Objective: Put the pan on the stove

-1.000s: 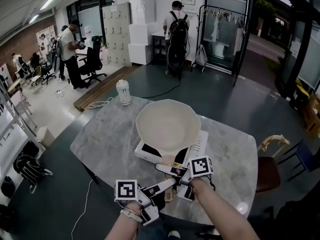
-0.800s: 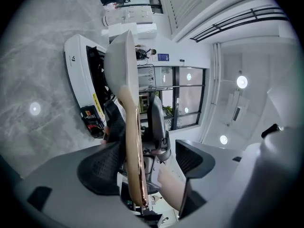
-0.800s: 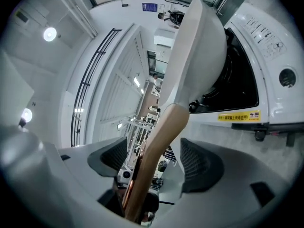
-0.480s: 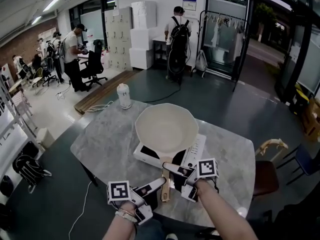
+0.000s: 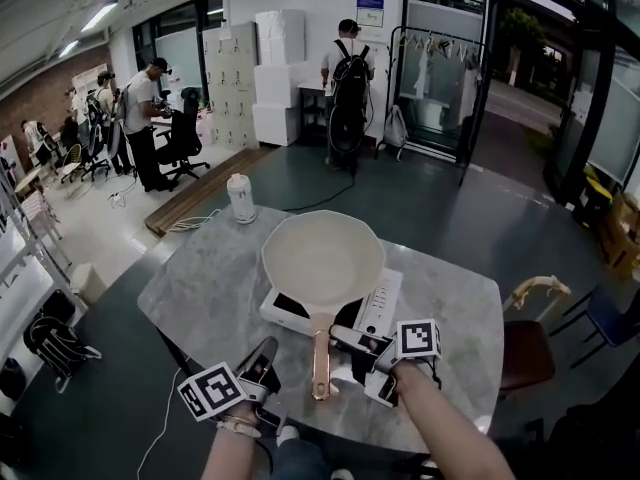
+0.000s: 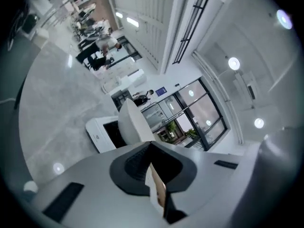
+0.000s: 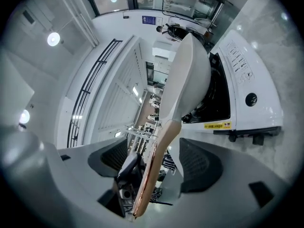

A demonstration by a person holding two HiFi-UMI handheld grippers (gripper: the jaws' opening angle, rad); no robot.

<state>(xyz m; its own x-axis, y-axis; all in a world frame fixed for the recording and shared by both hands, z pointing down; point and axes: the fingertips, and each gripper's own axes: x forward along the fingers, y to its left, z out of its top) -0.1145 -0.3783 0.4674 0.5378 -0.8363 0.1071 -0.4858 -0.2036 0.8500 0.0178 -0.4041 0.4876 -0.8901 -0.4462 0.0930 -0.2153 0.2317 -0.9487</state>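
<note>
The cream pan (image 5: 322, 258) sits on the white induction stove (image 5: 372, 303) on the marble table. Its copper handle (image 5: 320, 363) points toward me. My left gripper (image 5: 265, 353) hangs left of the handle at the table's near edge, clear of it, shut on nothing. In the left gripper view the jaws (image 6: 153, 172) meet in front of the pan (image 6: 133, 122) and the stove (image 6: 97, 134). My right gripper (image 5: 350, 353) is just right of the handle. Its jaws (image 7: 156, 163) stand wide open with the handle (image 7: 154, 175) running between them, a gap on each side.
A white canister (image 5: 240, 198) stands at the far left of the table (image 5: 200, 278). A brown chair (image 5: 525, 353) is at the right side. People (image 5: 345, 68) stand further back in the room, and a cable lies on the floor at left.
My left gripper has let go of the handle, pulled back left and down to the table's edge, and shut. The right gripper has stayed beside the handle. The pan has not moved.
</note>
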